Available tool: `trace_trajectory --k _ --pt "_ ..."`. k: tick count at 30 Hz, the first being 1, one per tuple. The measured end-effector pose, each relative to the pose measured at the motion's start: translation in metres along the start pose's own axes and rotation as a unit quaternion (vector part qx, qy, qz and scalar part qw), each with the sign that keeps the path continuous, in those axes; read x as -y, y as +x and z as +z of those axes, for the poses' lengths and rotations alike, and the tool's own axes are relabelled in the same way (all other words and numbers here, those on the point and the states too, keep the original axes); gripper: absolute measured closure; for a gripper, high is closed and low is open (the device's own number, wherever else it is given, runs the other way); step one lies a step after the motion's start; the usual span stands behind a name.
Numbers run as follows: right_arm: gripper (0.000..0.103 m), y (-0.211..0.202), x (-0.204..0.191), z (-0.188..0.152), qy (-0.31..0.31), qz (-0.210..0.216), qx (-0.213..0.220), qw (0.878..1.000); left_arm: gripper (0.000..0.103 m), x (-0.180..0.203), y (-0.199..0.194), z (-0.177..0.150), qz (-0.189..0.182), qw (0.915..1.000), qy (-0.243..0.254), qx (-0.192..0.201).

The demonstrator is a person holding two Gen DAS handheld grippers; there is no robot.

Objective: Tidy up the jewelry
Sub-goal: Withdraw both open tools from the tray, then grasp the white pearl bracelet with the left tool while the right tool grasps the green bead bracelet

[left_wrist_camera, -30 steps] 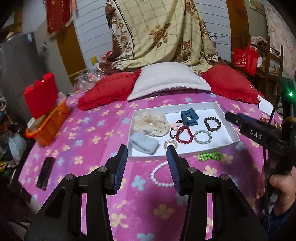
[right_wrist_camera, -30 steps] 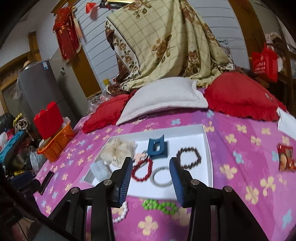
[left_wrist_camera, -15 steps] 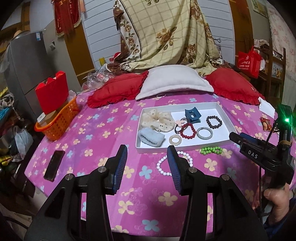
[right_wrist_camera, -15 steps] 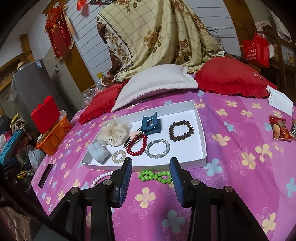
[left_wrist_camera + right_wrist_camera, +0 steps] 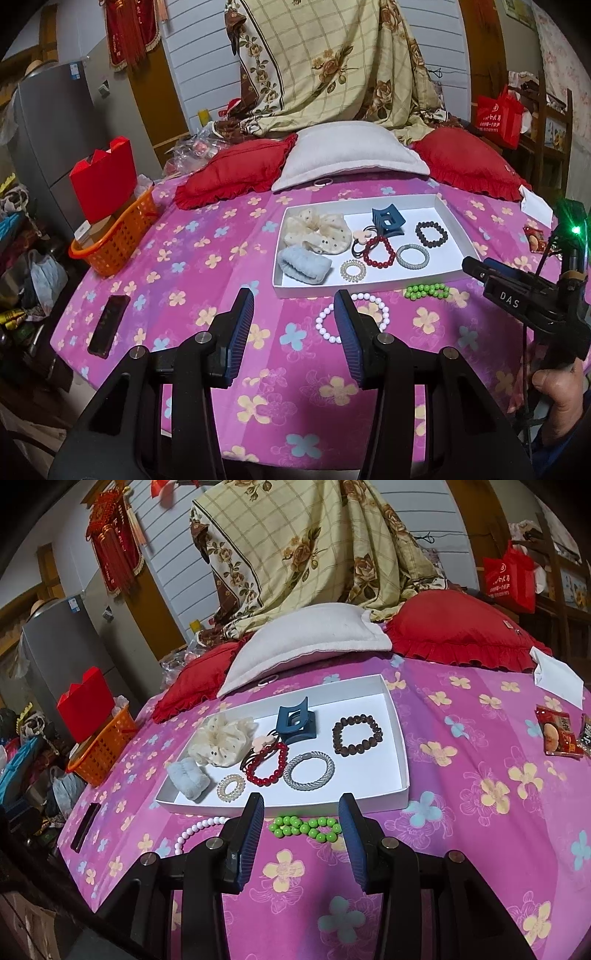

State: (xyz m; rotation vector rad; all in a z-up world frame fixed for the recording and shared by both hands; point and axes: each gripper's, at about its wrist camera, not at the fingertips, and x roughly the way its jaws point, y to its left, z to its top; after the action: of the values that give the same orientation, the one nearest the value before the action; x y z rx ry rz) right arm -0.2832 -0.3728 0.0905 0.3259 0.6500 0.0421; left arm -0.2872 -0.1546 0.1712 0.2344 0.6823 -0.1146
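A white tray [image 5: 454, 221] [image 5: 400, 760] on the pink flowered cloth holds a cream scrunchie [image 5: 317, 230], a blue hair claw [image 5: 388, 221], dark [image 5: 356, 734], red [image 5: 267, 762] and silver bracelets [image 5: 308, 770] and other pieces. A white bead bracelet [image 5: 373, 299] [image 5: 195, 829] and a green bead bracelet [image 5: 424, 291] [image 5: 304, 827] lie on the cloth in front of the tray. My left gripper [image 5: 293, 325] is open and empty, near the white bracelet. My right gripper [image 5: 301, 829] is open and empty, above the green bracelet.
An orange basket [image 5: 114, 240] with a red box stands at the left edge. A black phone [image 5: 109, 325] lies front left. Red and white pillows [image 5: 351, 155] line the back. Snack packets [image 5: 559, 734] and a white paper lie at the right.
Both grippers have pulled back from the tray toward me and risen. More of the cloth now shows. Both stay open and empty.
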Motion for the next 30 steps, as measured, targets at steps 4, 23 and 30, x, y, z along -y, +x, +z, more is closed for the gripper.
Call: trace_trajectory --k 4,23,30 --pt "0.063 0.003 0.0 0.001 -0.007 -0.006 -0.004 1.0 0.058 -0.002 0.012 -0.002 -0.008 0.9998 -0.004 -0.015" --pt "0.06 0.047 0.039 -0.004 0.059 0.004 -0.093 0.994 0.05 -0.002 0.154 -0.041 -0.092 0.9853 -0.046 -0.137" --pt "0.06 0.084 0.013 -0.009 -0.002 0.018 -0.128 0.992 0.05 0.006 0.186 -0.039 -0.109 0.9819 -0.041 -0.15"
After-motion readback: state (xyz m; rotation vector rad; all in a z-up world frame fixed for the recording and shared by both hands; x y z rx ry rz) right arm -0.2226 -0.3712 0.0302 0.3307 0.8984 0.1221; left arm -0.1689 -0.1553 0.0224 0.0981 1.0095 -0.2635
